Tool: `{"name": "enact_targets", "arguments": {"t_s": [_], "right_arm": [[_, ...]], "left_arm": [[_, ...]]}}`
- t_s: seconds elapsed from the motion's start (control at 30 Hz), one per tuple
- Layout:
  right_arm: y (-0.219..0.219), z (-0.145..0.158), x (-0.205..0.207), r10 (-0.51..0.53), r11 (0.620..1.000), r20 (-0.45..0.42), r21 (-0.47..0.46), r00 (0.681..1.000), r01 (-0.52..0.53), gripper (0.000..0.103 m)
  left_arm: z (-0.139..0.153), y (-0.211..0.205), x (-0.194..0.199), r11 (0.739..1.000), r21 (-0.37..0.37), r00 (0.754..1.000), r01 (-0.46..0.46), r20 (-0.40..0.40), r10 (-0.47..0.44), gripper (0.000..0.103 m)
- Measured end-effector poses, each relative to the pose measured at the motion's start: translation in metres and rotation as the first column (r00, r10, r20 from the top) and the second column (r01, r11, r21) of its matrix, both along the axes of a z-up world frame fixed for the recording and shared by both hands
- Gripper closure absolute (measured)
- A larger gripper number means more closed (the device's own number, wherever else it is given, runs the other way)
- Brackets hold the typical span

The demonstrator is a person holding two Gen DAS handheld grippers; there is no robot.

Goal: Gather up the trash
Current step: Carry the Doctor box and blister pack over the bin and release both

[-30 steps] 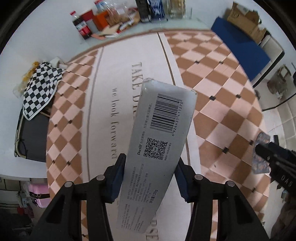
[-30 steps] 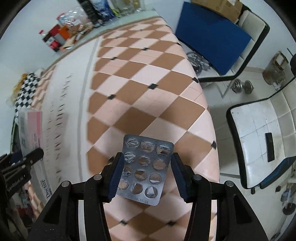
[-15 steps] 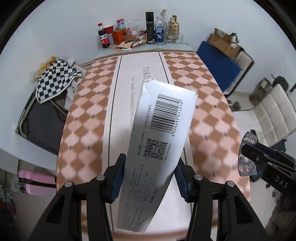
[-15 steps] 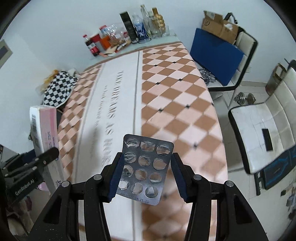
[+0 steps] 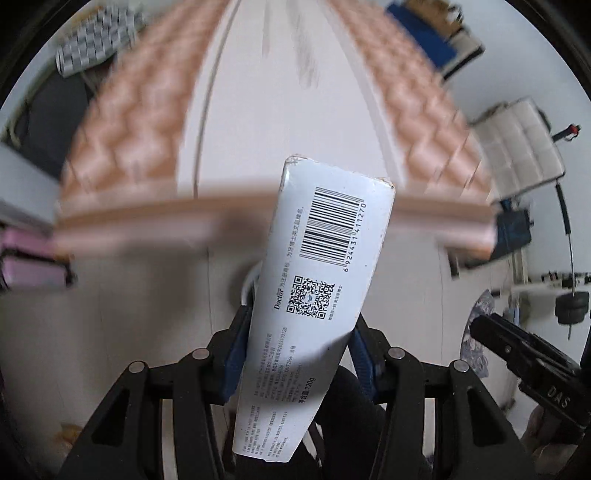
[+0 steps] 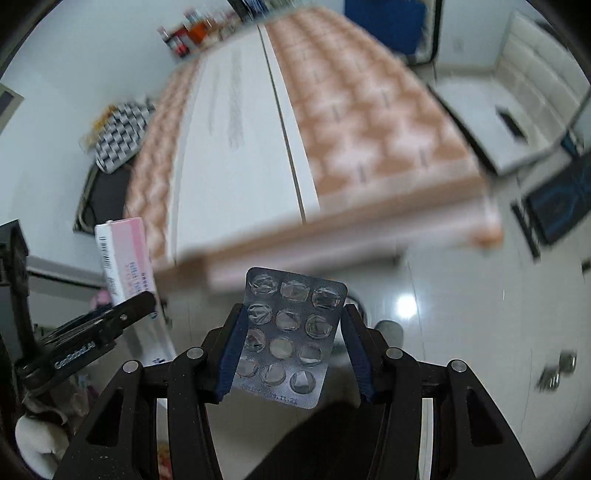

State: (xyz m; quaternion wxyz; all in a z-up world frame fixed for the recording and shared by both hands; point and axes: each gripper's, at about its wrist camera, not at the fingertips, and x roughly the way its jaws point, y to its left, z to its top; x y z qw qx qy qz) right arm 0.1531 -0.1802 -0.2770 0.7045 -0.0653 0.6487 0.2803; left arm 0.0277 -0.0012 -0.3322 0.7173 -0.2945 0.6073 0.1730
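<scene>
Pale tiled floor [image 6: 461,332] underfoot, both views blurred.

Left claw [image 5: 299,354], pointed steeply down: clenched on one carton.
- Toothpaste carton [image 5: 317,288], one, white with barcode and square code. Pinched across its lower half between blue pads [image 5: 236,354], upper end jutting well forward; likely gripped low so it could drop clear on release. Same carton, pink-sided, at left edge of right view.

Right claw [image 6: 291,343], also pointed down: clamped on one blister sheet.
- Pill sheet [image 6: 291,332], one, silver foil, twelve pockets counted in four rows of three, most torn and apparently empty. Gripped by its two long edges, face toward camera; edge grip judged the only sound hold on something so thin.

Both pieces of trash off the table, carried over floor. Bin not identified; pale round rim [image 5: 249,282] glimpsed behind carton, nature uncertain.

Beyond:
- Table [image 6: 258,155], one, long, pink-and-tan check cloth with white centre strip; near edge just ahead of both claws.
- Checkered cloth [image 6: 118,140], one, on dark chair at left.
- White padded chair [image 5: 517,147], one, at right.
- Bottles and packets [image 6: 192,33], cluster at far end, too smeared to count.
</scene>
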Motion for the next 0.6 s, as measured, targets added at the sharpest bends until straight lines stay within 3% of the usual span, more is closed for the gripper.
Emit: {"name": "enact_targets", "arguments": {"t_s": [0.2, 0.5, 0.53, 0.6], "right_arm": [[-0.037, -0.125, -0.023, -0.016, 0.994, -0.119, -0.109, 0.993, 0.003, 0.049], [-0.045, -0.322, 0.004, -0.043, 0.987, -0.184, -0.162, 0.982, 0.013, 0.049], [-0.039, -0.340, 0.013, -0.046, 0.986, -0.192, -0.164, 0.980, 0.014, 0.049], [-0.035, -0.370, 0.019, -0.061, 0.986, -0.201, -0.163, 0.978, 0.028, 0.049]], "left_arm": [[-0.138, -0.010, 0.000, 0.979, -0.183, 0.992, -0.086, -0.110, 0.067, 0.056], [-0.322, -0.007, 0.048, 0.935, -0.329, 0.984, -0.133, -0.160, 0.084, 0.053], [-0.338, -0.007, 0.050, 0.931, -0.340, 0.982, -0.136, -0.169, 0.082, 0.051], [-0.373, -0.003, 0.052, 0.921, -0.363, 0.981, -0.140, -0.177, 0.079, 0.032]]}}
